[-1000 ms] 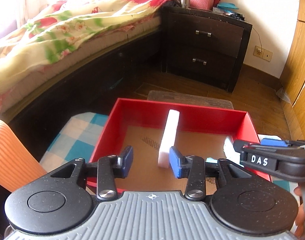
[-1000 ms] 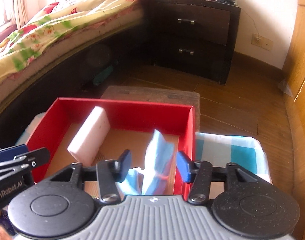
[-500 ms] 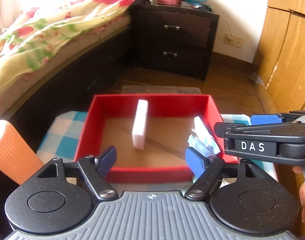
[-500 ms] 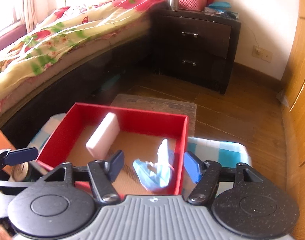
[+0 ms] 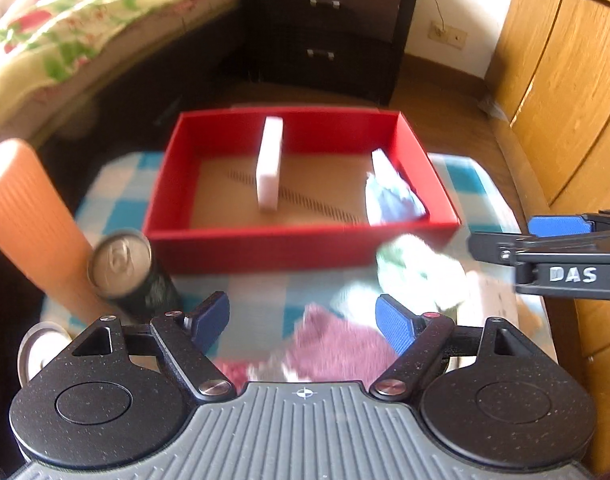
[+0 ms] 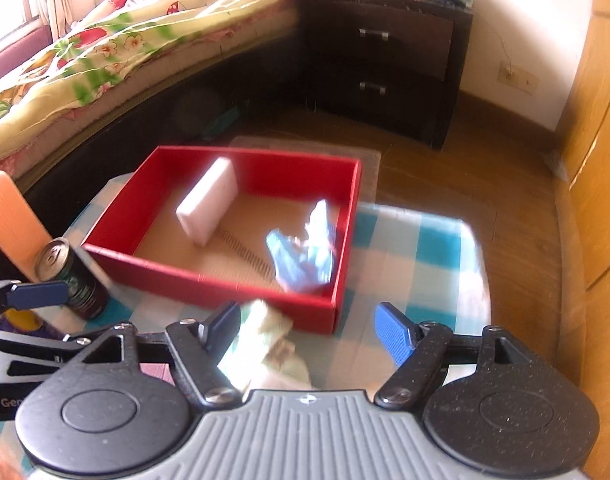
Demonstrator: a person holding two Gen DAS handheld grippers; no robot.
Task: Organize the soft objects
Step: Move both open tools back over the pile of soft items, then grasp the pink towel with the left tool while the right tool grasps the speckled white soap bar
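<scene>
Both grippers hang with jaws wide and hold nothing. The left gripper (image 5: 303, 322) has the maroon cloth (image 5: 337, 346) lying between its jaws on the checked tablecloth (image 5: 121, 192). The right gripper (image 6: 307, 326) has the pale green cloth (image 6: 265, 344) beside its left jaw, near the red box (image 6: 225, 280)'s front edge

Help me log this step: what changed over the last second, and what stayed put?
Both grippers pulled back from the red box and opened wider: the left gripper released the white sponge, the right gripper the blue cloth. Both are empty now, above the pale green cloth and purple cloth. Sponge, on edge, and blue cloth stayed in the box.
</scene>
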